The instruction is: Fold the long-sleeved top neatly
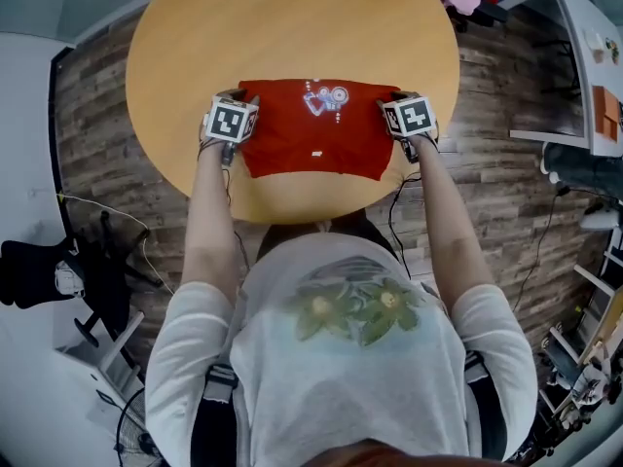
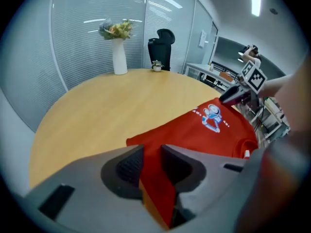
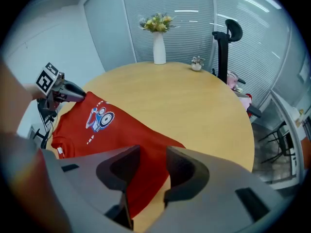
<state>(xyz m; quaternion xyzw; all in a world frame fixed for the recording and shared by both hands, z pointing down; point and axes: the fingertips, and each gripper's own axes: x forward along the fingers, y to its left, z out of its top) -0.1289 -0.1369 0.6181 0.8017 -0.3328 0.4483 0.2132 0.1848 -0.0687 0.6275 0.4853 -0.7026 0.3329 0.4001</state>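
Note:
A red long-sleeved top (image 1: 311,139) lies folded into a broad rectangle on the round wooden table (image 1: 292,27), its blue and white print (image 1: 326,97) facing up near the far edge. My left gripper (image 1: 237,105) stands at the top's left side. In the left gripper view the left gripper (image 2: 151,154) has its jaws a little apart over the red cloth (image 2: 194,130), the pads not pressing it. My right gripper (image 1: 397,103) is at the right side. Its own view shows the right gripper (image 3: 153,157) with jaws apart above the cloth's (image 3: 102,130) corner.
A white vase of flowers (image 2: 119,52) and a small ornament (image 2: 156,66) stand at the table's far rim, with a black office chair (image 2: 163,47) behind them. Glass partitions surround the table. Cables and a black stand (image 1: 97,280) are on the floor at the left.

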